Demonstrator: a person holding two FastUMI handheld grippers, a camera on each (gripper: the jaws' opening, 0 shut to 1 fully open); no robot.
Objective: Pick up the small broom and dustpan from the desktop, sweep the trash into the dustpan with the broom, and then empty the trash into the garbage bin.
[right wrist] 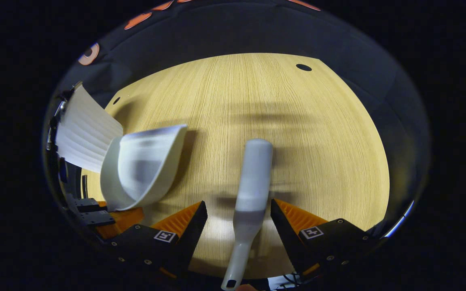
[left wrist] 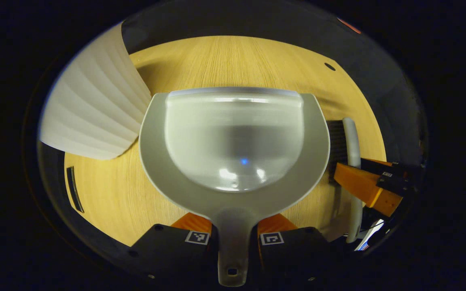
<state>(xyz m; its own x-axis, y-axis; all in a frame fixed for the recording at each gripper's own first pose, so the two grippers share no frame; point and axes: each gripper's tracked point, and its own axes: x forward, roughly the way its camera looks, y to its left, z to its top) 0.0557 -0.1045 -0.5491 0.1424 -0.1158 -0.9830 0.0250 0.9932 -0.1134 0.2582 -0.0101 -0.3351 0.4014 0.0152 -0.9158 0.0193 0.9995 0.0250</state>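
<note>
L jaws clamp dustpan (left wrist: pixel 233 141) handle; R jaws wide round broom (right wrist: pixel 253 178).

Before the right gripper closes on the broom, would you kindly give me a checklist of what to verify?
1. Left gripper shut on the dustpan handle: ok, both fingers press it.
2. Broom lies between the right gripper fingers: ok.
3. Right gripper holds the broom: not ok, its jaws stand open and apart from the handle.
4. White ribbed bin close beside the dustpan: ok.
5. Trash to sweep on the desktop: cannot tell, none in sight.
</note>
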